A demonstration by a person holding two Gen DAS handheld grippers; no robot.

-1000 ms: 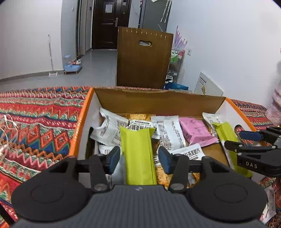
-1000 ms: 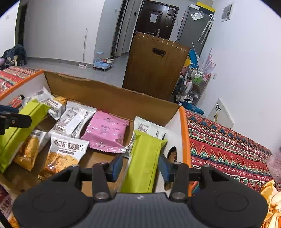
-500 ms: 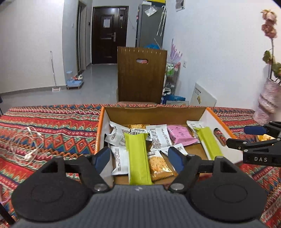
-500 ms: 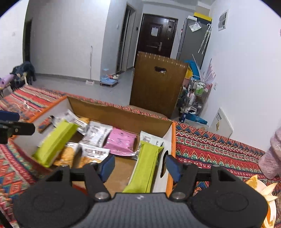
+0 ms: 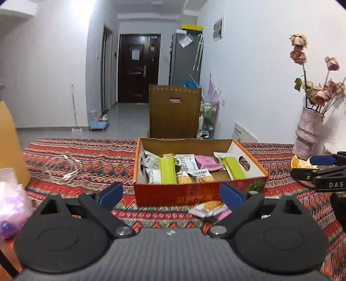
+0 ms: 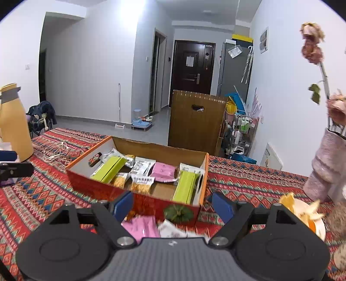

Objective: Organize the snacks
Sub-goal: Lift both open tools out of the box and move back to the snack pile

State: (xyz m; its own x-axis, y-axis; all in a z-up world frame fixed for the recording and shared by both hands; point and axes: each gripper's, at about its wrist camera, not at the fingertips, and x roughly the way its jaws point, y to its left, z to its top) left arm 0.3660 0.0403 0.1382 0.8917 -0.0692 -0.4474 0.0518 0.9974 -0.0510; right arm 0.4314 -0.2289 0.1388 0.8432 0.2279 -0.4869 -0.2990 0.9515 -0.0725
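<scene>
Bright, cool indoor light fills both views, and it comes from overhead: a hard white bloom burns out the ceiling [image 5: 84, 8] in the left wrist view, and a similar flare washes the upper wall in the right wrist view. The dark door [image 6: 192, 71] down the hall holds its detail. Fisheye bending is strong, with walls bowing and black corners closing in. The snack box [image 5: 194, 195] sits fairly sharp mid-frame, lightly grainy. Nearest the lens things go soft: the loose packets [image 6: 151, 227] smear, and a pale purple bag [image 5: 10, 207] at the left edge is a blur. Shadows on the patterned cloth [image 6: 43, 194] stay soft and shallow.
</scene>
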